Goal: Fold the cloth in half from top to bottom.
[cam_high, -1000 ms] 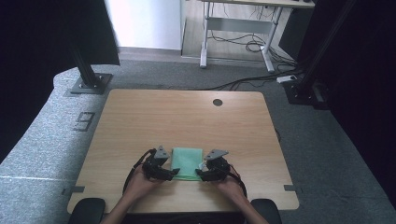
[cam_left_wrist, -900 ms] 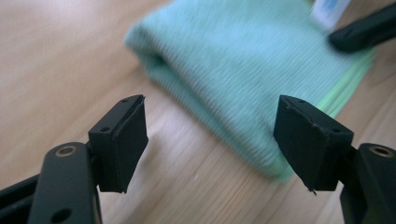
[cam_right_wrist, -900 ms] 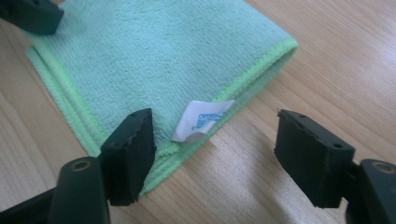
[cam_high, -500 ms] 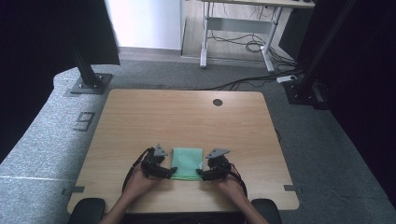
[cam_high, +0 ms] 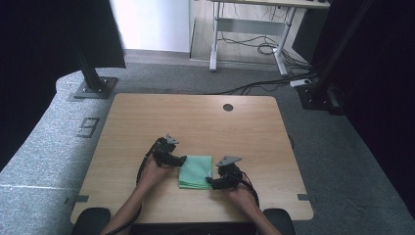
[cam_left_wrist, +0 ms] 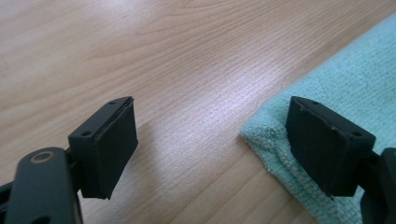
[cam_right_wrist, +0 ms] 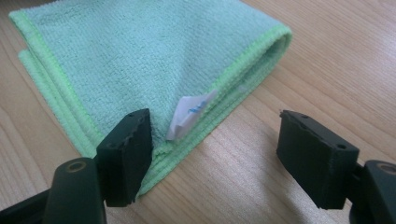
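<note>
We have the folded green cloth [cam_high: 195, 172] flat on the tabletop [cam_high: 195, 117] btwn both grippers. Left gripper [cam_high: 180, 159] at its far-left corner, fingers [cam_left_wrist: 109, 144] apart, just been opening, nothing clamped. Right gripper [cam_high: 211, 182] at near-right corner by the white tag [cam_right_wrist: 189, 113], fingers apart astride the hem. Plenty of room beyond.

Fuzzy terry cloth [cam_right_wrist: 140, 60] on smooth wood-grain table [cam_high: 195, 117].
</note>
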The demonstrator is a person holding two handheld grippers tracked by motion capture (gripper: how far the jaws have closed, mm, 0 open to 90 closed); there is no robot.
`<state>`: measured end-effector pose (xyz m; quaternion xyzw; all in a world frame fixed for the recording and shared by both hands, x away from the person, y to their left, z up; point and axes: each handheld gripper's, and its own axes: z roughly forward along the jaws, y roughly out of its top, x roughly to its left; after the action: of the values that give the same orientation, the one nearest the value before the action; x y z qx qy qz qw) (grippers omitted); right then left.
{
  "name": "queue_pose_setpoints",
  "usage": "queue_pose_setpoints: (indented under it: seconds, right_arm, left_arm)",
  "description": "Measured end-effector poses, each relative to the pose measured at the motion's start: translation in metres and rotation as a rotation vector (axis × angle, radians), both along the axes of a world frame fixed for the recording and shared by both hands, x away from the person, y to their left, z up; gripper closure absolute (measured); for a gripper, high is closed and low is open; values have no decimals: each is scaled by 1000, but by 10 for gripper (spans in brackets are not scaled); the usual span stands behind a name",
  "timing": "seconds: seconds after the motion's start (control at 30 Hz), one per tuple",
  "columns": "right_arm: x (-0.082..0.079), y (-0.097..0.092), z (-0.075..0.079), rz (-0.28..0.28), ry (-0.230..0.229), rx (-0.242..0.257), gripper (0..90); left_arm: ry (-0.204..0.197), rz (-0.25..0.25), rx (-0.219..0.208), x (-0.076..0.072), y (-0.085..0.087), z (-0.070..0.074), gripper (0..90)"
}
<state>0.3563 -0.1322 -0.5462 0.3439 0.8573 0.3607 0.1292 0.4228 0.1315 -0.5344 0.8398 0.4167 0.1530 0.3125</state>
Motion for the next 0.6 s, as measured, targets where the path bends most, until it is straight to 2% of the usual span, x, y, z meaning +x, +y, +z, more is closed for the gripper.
queue_pose_setpoints:
  seconds: [0.07,0.13,0.23,0.3,0.37,0.4,0.43,0.47,0.5,0.53,0.6]
  right_arm:
    - [0,0,0,-3,1,1,265]
    - [0,0,0,-3,0,2,265]
    - [0,0,0,-4,3,2,264]
    - [0,0,0,-4,1,1,264]
    - [-1,0,0,-6,-1,0,260]
    - [0,0,0,-3,-1,-3,257]
    - [0,1,0,-4,-1,-4,256]
    - [1,1,0,-3,-6,-5,255]
    - [3,1,0,-1,-11,-11,256]
    - [6,2,1,-8,-8,-11,255]
    - [13,3,1,-12,-17,-15,255]
  left_arm:
    - [-16,-11,-13,-6,0,5,181]
    - [-11,-54,-53,-19,1,12,179]
    - [5,-118,-57,-46,0,15,170]
    - [16,-147,-11,-63,1,9,158]
    - [11,-152,42,-73,3,2,159]
    - [3,-143,32,-75,5,-2,157]
    - [13,-130,11,-72,7,-3,157]
    - [13,-121,12,-68,7,-4,148]
    - [-16,-119,29,-64,6,-4,144]
    - [-27,-121,45,-60,5,-4,145]
    - [-32,-102,48,-47,4,-4,144]
